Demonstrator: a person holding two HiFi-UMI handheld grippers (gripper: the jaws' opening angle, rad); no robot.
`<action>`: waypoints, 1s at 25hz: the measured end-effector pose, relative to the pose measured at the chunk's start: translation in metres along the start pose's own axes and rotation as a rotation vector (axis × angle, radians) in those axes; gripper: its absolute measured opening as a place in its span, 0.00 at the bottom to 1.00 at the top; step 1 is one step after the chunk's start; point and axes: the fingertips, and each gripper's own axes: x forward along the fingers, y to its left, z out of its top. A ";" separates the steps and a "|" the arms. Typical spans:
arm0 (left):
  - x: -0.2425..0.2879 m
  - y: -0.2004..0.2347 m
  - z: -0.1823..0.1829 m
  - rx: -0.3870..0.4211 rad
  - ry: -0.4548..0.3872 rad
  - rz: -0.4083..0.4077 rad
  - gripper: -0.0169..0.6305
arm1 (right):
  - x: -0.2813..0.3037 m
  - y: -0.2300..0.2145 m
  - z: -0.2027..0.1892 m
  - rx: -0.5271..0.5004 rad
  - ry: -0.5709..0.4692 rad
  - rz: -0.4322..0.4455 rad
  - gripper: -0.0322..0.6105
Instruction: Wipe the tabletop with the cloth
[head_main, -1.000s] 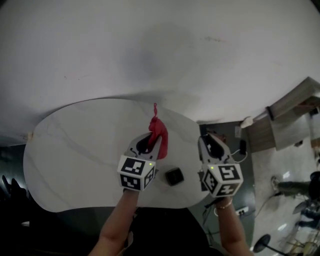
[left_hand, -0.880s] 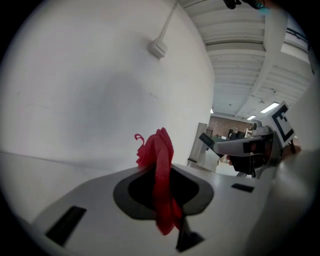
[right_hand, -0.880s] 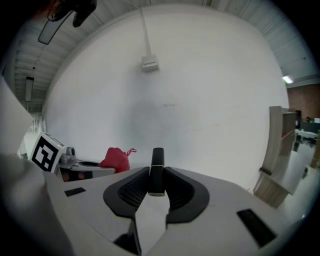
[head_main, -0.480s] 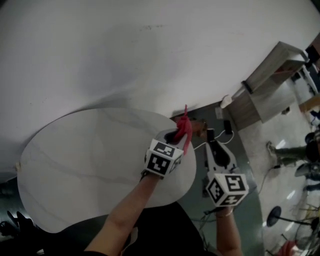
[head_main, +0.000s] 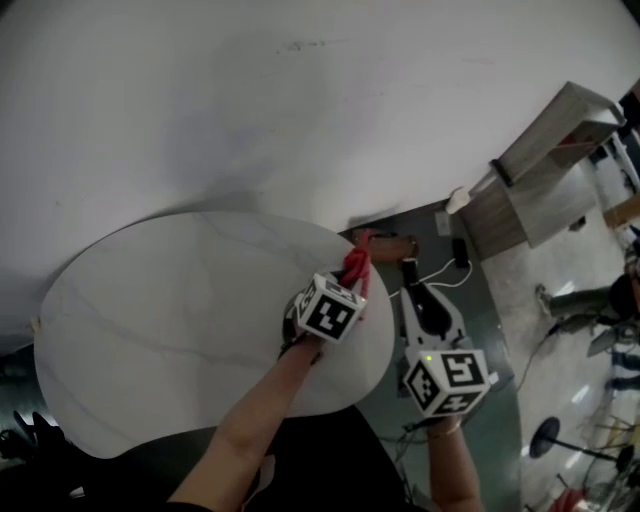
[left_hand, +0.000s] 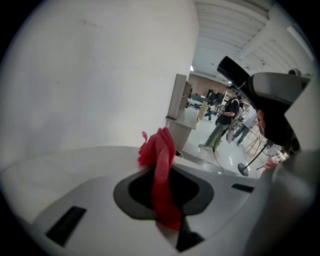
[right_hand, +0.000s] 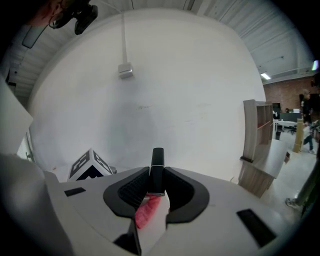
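Carried within 1 second from mid-bench to the right rim, the red cloth (left_hand: 160, 170) sits pinched in my left gripper (head_main: 348, 280), jaws closed tight on it, at the edge of the white bench (head_main: 150, 320). My right gripper (head_main: 410, 276), off the rim, clamps a slim black stick (right_hand: 157, 170) in half-closed jaws.

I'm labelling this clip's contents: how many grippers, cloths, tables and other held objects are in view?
2 hand-held two-jaw grippers: the left gripper and the right gripper
1 red cloth, in the left gripper
1 slim black stick, in the right gripper
1 white oval table
Total: 5
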 end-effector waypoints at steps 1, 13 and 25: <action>-0.006 0.010 -0.003 -0.008 0.000 0.018 0.12 | 0.006 0.007 0.001 -0.009 0.005 0.021 0.19; -0.121 0.144 -0.100 -0.236 -0.032 0.304 0.12 | 0.072 0.136 0.002 -0.118 0.065 0.346 0.19; -0.222 0.206 -0.167 -0.417 -0.102 0.471 0.12 | 0.079 0.185 -0.001 -0.150 0.082 0.448 0.19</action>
